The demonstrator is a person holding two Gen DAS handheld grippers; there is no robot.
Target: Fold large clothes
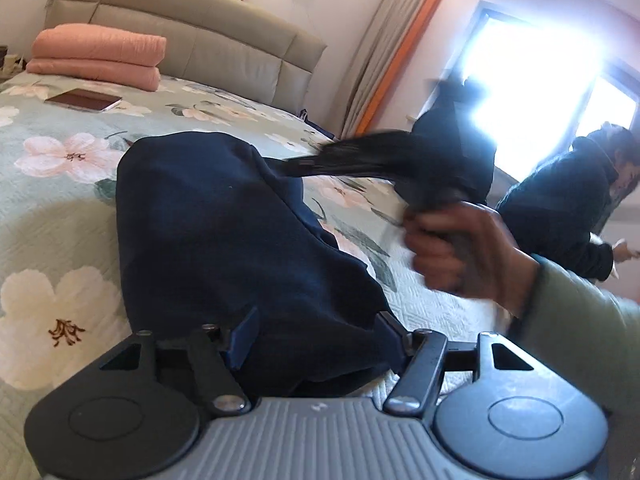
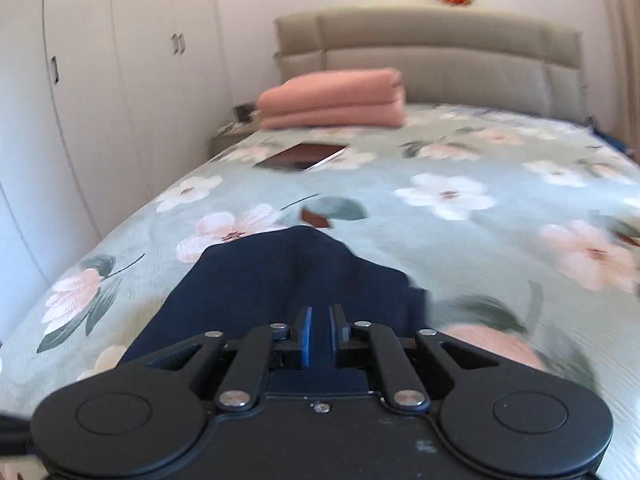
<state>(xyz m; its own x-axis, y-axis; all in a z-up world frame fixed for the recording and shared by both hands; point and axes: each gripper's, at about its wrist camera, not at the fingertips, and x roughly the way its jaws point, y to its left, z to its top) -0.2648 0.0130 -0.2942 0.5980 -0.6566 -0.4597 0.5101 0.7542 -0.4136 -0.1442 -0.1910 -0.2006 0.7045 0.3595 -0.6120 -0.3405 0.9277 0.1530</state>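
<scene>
A navy blue garment point(image 1: 224, 240) lies bunched on the floral bedspread point(image 1: 60, 184). My left gripper point(image 1: 316, 340) is open, its jaws wide apart with the navy cloth lying between them. In the left wrist view the right gripper point(image 1: 436, 164) is up at the right, blurred, held by a hand point(image 1: 460, 252), and drags a stretched strip of the garment. In the right wrist view my right gripper point(image 2: 319, 334) is shut on a fold of the navy garment point(image 2: 280, 280), which spreads ahead of it on the bedspread point(image 2: 460, 168).
A stack of folded pink blankets point(image 1: 100, 56) lies by the padded headboard point(image 1: 224, 40). A flat tablet point(image 1: 83, 100) lies on the bed near them. A seated person point(image 1: 568, 200) is by the bright window at right. White wardrobes point(image 2: 100, 80) stand left of the bed.
</scene>
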